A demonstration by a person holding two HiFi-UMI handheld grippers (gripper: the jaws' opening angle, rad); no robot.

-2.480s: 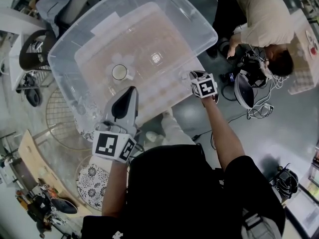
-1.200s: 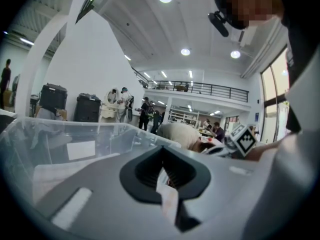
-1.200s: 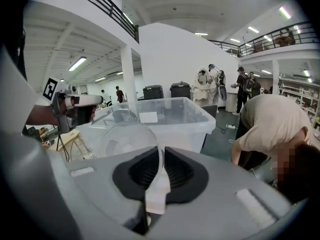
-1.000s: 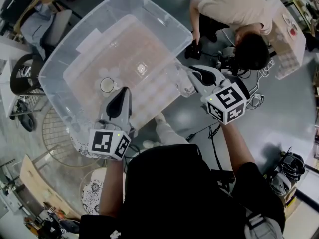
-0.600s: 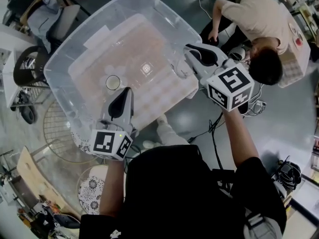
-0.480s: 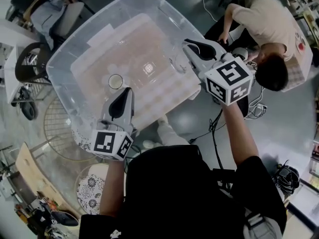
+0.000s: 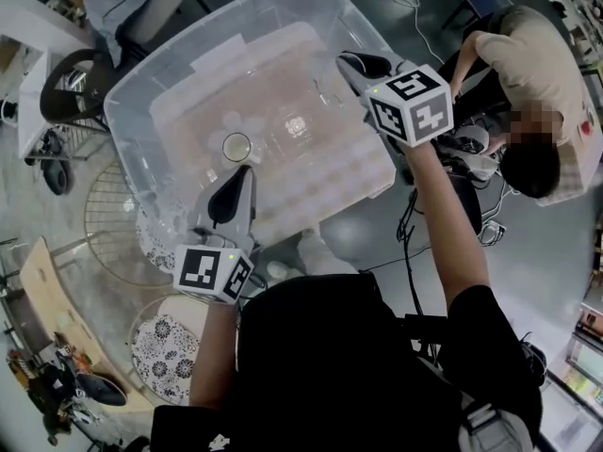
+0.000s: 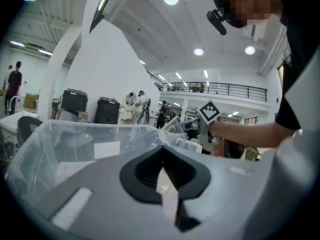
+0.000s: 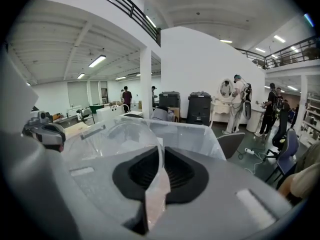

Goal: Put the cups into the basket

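The right gripper point(image 7: 347, 62) reaches in over the far side of the large clear plastic storage bin point(image 7: 179, 59) that serves as the basket. Its fingers are clenched on the thin wall of a transparent plastic cup point(image 9: 120, 139), one finger seemingly inside the mouth and one outside. A pinch on the wall like this suits a light, slippery cup and lets it hang free for lowering. In the right gripper view the cup bulges to the left of the fingers. Its long axis seems to run roughly along the gripper's own line, mouth towards the gripper and base away, tilted rather than upright, though the clear plastic makes this uncertain. It hangs above the bin's floor, not yet set down. A second cup with a pale rim point(image 7: 236, 146) already stands upright on the bin's floor, mouth up and well apart from the held one. The left gripper point(image 7: 247, 172) waits at the bin's near wall, fingers closed together on nothing, probably kept clear of the drop.
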